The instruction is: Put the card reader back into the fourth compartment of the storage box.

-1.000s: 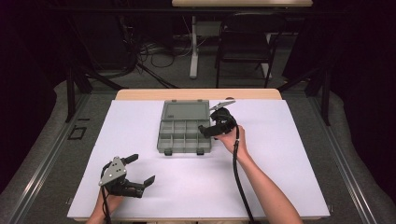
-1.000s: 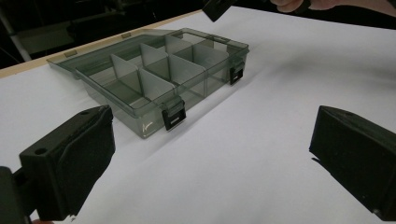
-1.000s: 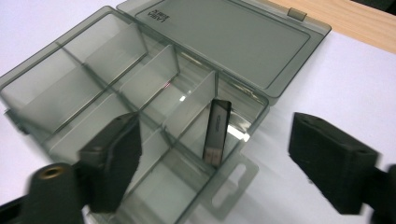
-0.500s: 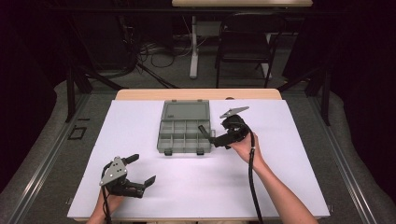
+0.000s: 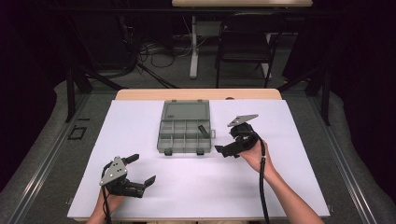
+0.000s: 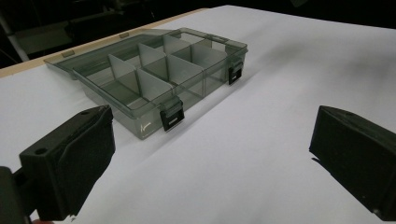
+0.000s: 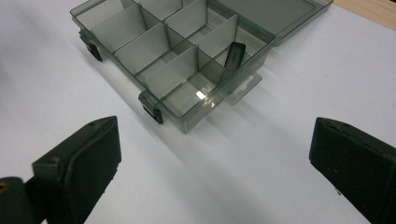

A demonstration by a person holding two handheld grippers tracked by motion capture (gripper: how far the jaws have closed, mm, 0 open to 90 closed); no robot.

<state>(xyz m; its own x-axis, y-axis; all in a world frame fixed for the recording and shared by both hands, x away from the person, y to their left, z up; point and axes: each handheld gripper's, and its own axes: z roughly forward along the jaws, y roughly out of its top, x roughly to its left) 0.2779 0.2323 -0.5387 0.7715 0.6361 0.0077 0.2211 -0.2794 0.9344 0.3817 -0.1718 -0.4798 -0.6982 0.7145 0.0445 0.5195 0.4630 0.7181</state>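
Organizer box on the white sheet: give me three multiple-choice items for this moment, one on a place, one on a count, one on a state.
1. Where does the small black piece lie?
A. In a compartment at the box's right end, by the hang tab
B. On the white sheet in front of the box
C. Between the right gripper's jaws

2. How many black latches are on the front wall of the organizer box?
A. One
B. Two
C. Four

3. How does the box's lid stand?
A. Shut and latched
B. Taken off, lying beside the box
C. Open, folded back flat behind the compartments

Answers:
1 A, the right gripper view shows it leaning in that end compartment.
2 B, the high view shows two on the near wall.
3 C, the lid lies flat on the far side, still joined.
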